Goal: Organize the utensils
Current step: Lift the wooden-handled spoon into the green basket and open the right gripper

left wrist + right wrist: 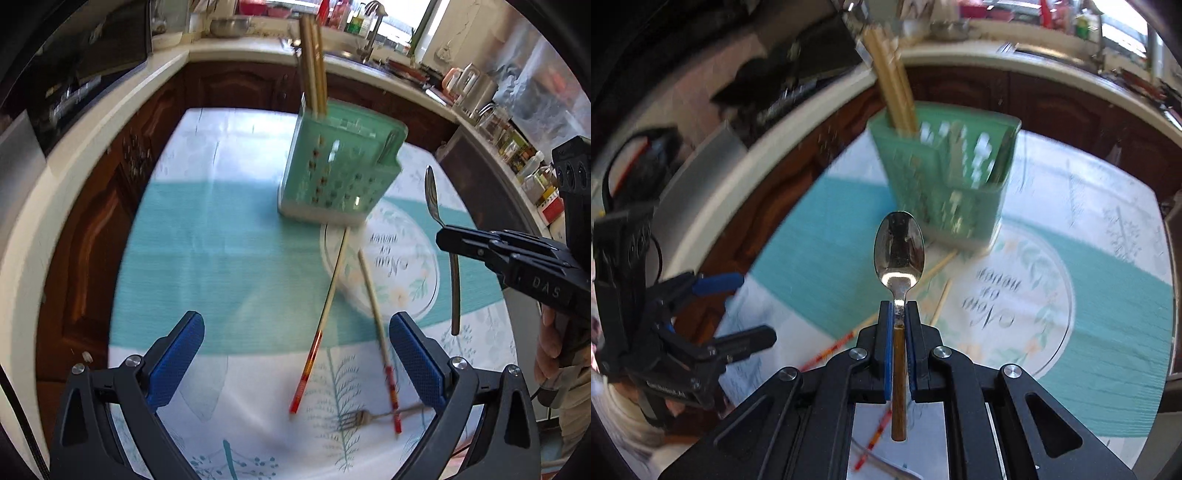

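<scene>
A green perforated utensil holder [341, 166] stands on the table with several chopsticks [313, 66] upright in it; it also shows in the right wrist view [955, 177]. My right gripper [899, 314] is shut on a metal spoon [899, 247], held bowl up above the table; in the left wrist view the spoon [432, 199] hangs right of the holder. My left gripper [295, 339] is open and empty, above two loose chopsticks [332, 288] and a fork [364, 417] lying on the cloth.
The table carries a teal and white cloth [221, 236] with a round printed motif. A white counter [110, 110] with dark wood cabinets curves around the far side, with a sink, bottles and jars [517, 147] on it.
</scene>
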